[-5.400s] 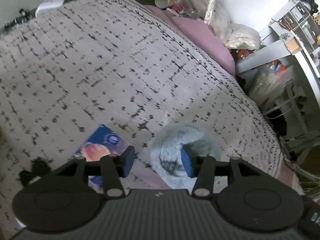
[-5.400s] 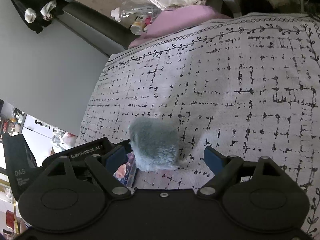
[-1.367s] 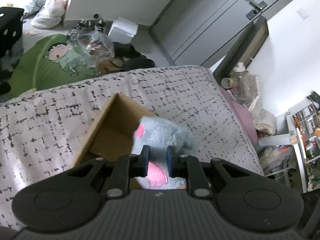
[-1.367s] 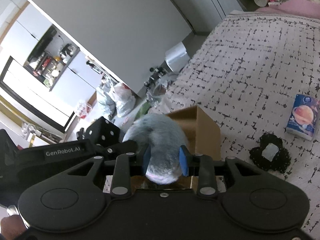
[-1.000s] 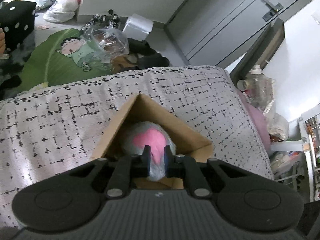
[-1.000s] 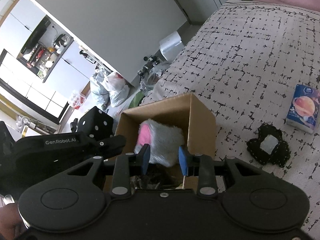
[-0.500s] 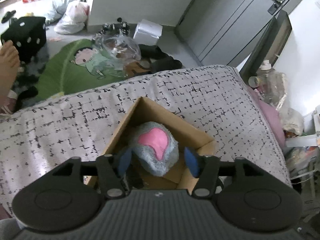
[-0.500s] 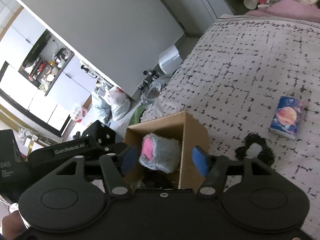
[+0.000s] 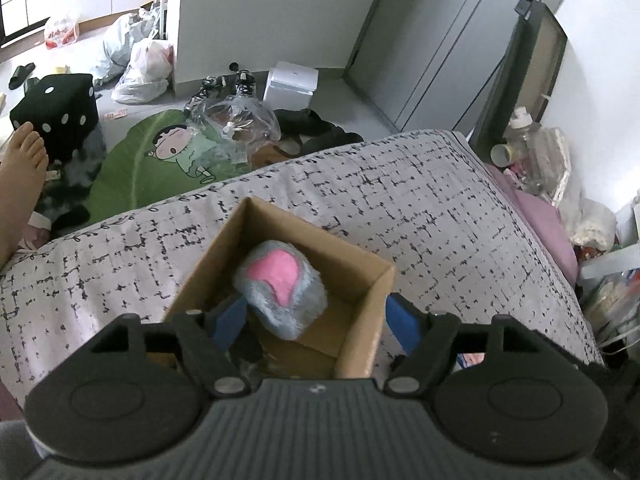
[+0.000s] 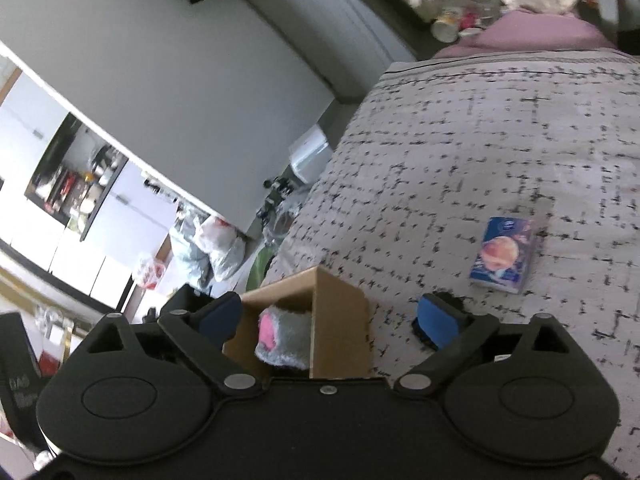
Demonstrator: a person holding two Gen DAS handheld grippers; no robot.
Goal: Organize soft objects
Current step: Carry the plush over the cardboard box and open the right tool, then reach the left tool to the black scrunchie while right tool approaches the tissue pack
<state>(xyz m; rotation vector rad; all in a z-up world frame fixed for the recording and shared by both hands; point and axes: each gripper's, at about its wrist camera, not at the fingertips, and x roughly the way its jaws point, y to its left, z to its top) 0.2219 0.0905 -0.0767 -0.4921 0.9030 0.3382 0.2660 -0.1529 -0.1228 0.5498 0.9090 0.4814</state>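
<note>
Both cameras sit just above the cardboard box (image 9: 362, 316) on the bed (image 9: 420, 200) and look forward past their own fingers. The left wrist view looks steeply down into the box from close by, facing the floor and grey doors beyond it. The right wrist view sits behind the box (image 10: 336, 328), tilted, facing across the bed (image 10: 460, 160). Both show the box and the plush toy (image 9: 280, 292) inside it (image 10: 286, 338).

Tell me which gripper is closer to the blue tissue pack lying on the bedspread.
Right. The right gripper hangs open beside the cardboard box, with the tissue pack ahead of its right fingertip. The left gripper straddles the box's wall, the pack unseen.
</note>
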